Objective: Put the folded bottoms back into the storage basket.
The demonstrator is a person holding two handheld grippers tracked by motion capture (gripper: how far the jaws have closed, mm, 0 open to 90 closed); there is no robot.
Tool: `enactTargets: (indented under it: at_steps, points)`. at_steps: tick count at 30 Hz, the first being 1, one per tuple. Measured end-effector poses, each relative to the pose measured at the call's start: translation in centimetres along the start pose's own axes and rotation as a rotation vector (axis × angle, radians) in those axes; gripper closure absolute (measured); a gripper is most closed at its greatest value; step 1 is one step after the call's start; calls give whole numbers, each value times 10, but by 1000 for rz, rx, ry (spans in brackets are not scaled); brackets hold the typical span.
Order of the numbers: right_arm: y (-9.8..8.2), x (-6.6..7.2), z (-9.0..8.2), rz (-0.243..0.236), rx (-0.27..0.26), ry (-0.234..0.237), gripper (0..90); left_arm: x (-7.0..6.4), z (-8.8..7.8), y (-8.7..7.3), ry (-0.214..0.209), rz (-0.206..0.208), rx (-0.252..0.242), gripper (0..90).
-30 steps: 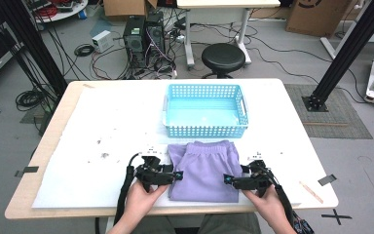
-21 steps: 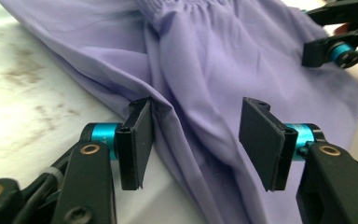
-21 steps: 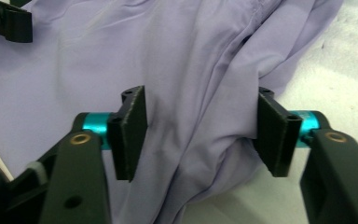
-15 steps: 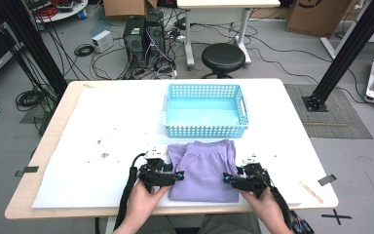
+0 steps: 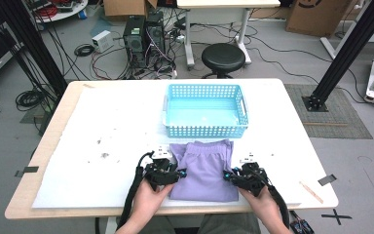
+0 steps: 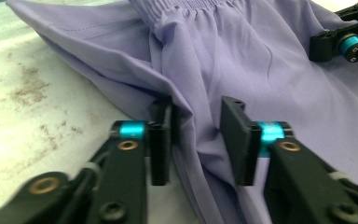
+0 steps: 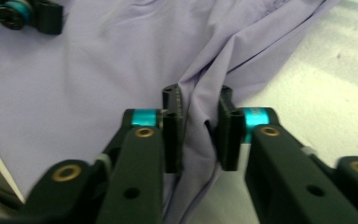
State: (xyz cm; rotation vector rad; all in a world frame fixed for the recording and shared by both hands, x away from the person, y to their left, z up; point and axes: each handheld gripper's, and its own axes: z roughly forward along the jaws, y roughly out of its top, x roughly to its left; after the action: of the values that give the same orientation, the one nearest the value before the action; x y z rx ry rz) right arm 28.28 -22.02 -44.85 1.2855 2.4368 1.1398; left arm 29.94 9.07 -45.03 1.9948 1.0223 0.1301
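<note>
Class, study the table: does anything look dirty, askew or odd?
Yes: dark specks and smudges soil the white table cover left of the purple shorts. The shorts' side edges are bunched into ridges. The blue basket sits straight.

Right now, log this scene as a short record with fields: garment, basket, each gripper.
garment: purple shorts lying flat on the table, waistband toward the basket
basket: blue basket, behind the shorts
left gripper: at the shorts' left edge, jaws just closing, a fold between them
right gripper: at the shorts' right edge, jaws just closing around a bunched fold
</note>
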Motion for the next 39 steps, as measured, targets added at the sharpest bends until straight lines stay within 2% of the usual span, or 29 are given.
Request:
enactTargets:
  at_steps: [1, 2, 4, 9, 17, 23, 30, 32, 39]
  points:
    - [0, 0, 0, 3, 0, 5, 804, 2, 0, 1, -22, -1, 12, 714]
    - [0, 0, 0, 9, 0, 14, 817, 3, 1, 1, -39, -11, 19, 807]
    - [1, -1, -1, 2, -2, 23, 831, 3, 1, 2, -46, -5, 20, 830]
    - [3, -2, -6, -1, -31, 35, 847, 6, -3, 6, -84, 9, -15, 848]
    - [20, -3, -27, -26, -114, 43, 852, 4, -30, 29, -138, 50, -108, 855]
    - [36, 1, -43, -52, -168, 36, 852, 0, -46, 50, -141, 89, -148, 855]
    - [58, 0, -60, -69, -221, 37, 852, 1, -59, 71, -162, 104, -184, 855]
    - [66, 0, -65, -78, -235, 34, 852, 3, -63, 77, -170, 97, -203, 855]
    - [96, -5, -71, -99, -260, 25, 852, 9, -72, 104, -136, 128, -235, 855]
